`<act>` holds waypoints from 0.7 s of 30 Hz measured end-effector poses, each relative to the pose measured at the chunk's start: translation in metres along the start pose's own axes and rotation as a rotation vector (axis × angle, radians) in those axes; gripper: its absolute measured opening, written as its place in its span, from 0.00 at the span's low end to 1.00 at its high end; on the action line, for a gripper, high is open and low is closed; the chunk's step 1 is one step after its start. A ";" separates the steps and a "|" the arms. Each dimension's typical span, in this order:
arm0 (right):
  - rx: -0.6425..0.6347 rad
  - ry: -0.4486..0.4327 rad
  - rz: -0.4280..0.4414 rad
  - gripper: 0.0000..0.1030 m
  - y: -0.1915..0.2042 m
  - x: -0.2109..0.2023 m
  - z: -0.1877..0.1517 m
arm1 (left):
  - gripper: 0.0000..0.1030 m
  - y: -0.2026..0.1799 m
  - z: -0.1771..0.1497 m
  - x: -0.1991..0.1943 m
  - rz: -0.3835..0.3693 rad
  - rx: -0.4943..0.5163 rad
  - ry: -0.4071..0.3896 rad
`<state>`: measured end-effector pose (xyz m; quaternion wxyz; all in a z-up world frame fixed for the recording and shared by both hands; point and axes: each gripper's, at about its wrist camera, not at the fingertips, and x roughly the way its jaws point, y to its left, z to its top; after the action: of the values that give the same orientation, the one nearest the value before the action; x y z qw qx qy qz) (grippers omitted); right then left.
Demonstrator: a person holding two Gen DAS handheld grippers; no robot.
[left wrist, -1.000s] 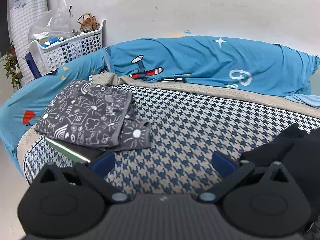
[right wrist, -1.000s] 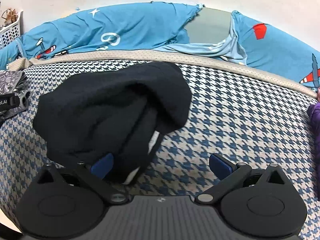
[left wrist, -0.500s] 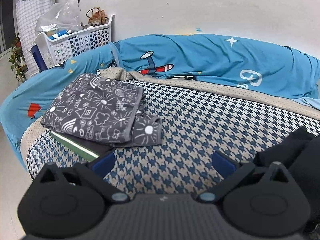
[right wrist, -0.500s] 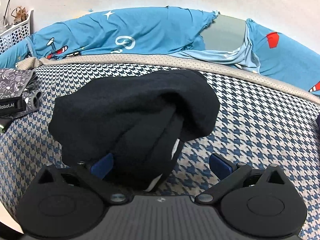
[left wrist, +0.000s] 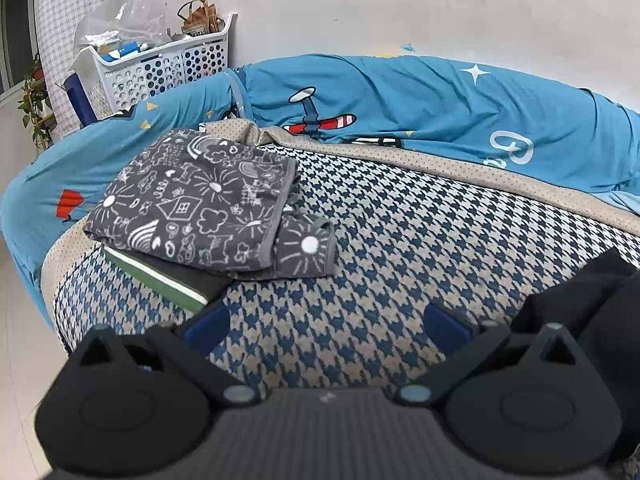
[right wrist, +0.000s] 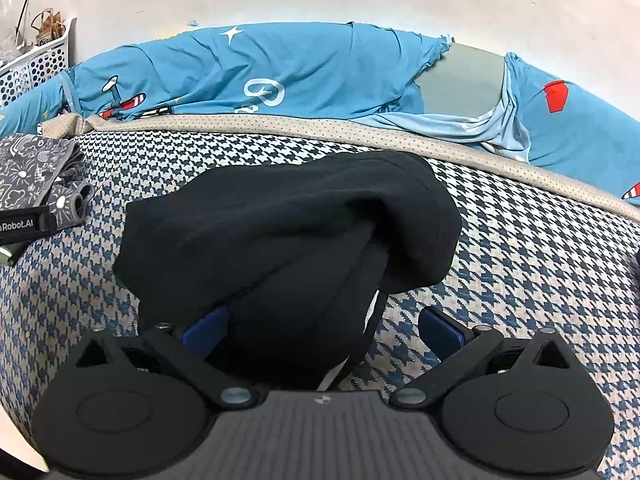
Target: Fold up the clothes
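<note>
Nearest in each wrist view are the grippers. The right gripper has its blue pads spread wide; the near end of the black garment lies bunched between the jaws, against the left pad, but nothing is pinched. This placement suggests the gripper is positioned to take hold of the bundle's near edge.

The left gripper is likewise spread and empty, hovering above bare houndstooth mat. The black garment shows at its right edge, just beside the right finger, so this gripper appears staged to reach the garment's other side.

Farther left on the mat rests a stack: a grey doodle-print garment folded on top of a dark green-edged item. It sits well apart from the black garment, probably a pile for finished pieces.

Farthest, a blue printed sheet runs along the wall, with a white basket at far left.
</note>
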<state>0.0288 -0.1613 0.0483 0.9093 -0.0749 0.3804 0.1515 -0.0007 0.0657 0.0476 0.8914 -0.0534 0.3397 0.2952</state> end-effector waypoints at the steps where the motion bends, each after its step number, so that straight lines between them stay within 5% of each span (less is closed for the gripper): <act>1: 0.000 -0.001 -0.001 0.99 0.000 0.000 0.000 | 1.00 0.000 0.000 0.000 -0.003 -0.001 0.005; 21: 0.013 0.000 -0.017 0.99 0.003 0.002 0.001 | 1.00 -0.003 -0.008 -0.002 -0.037 0.000 0.068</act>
<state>0.0302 -0.1580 0.0477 0.9109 -0.0725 0.3808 0.1415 -0.0050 0.0603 0.0420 0.8846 -0.0697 0.3688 0.2766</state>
